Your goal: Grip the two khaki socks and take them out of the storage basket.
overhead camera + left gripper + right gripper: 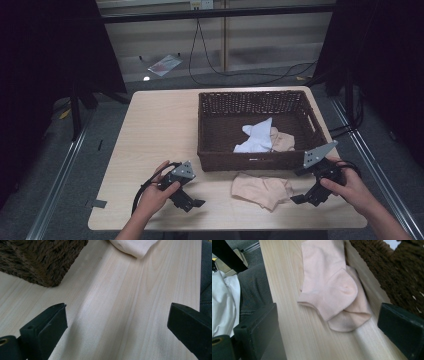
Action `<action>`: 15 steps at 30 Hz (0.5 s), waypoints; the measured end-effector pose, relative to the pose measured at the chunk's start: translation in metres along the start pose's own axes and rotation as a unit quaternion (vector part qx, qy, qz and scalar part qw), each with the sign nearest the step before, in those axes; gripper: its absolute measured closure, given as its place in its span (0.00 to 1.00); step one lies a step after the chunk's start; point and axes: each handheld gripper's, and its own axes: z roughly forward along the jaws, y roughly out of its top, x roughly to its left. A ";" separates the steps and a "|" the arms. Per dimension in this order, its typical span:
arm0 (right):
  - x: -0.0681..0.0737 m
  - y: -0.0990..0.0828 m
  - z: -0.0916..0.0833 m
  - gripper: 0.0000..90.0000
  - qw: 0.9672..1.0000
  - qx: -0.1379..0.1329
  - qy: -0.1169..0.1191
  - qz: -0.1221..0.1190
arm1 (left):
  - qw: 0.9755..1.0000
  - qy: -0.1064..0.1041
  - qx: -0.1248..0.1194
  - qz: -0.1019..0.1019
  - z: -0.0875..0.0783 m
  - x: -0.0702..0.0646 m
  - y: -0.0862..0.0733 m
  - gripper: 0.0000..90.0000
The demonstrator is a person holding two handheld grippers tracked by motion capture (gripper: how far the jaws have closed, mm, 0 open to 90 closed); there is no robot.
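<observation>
A dark wicker basket [210,125] stands on the right half of the pale wooden table [155,125], holding a white cloth [256,137] with a beige piece [282,141] beside it. Just in front of the basket's near wall, a pair of beige socks [261,190] lies flat on the table, one partly over the other. The left gripper [196,204], held in the left hand [152,196], sits near the table's near edge, left of the socks and apart from them, its fingers [45,327] spread wide over bare wood. The right gripper [299,199], held in the right hand [350,187], rests just right of the socks, fingers [399,327] wide and holding nothing.
</observation>
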 end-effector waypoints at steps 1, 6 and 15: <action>-0.001 -0.004 0.000 0.04 1.000 -0.007 -0.002 0.003 | 1.000 -0.002 -0.006 -0.001 0.001 0.000 0.000 0.03; -0.002 -0.011 0.000 0.04 1.000 -0.010 -0.006 0.008 | 1.000 -0.001 -0.010 -0.003 0.001 0.000 -0.001 0.03; -0.003 -0.024 0.001 0.04 1.000 -0.024 -0.016 0.010 | 1.000 0.000 -0.009 -0.001 0.001 0.001 -0.001 0.03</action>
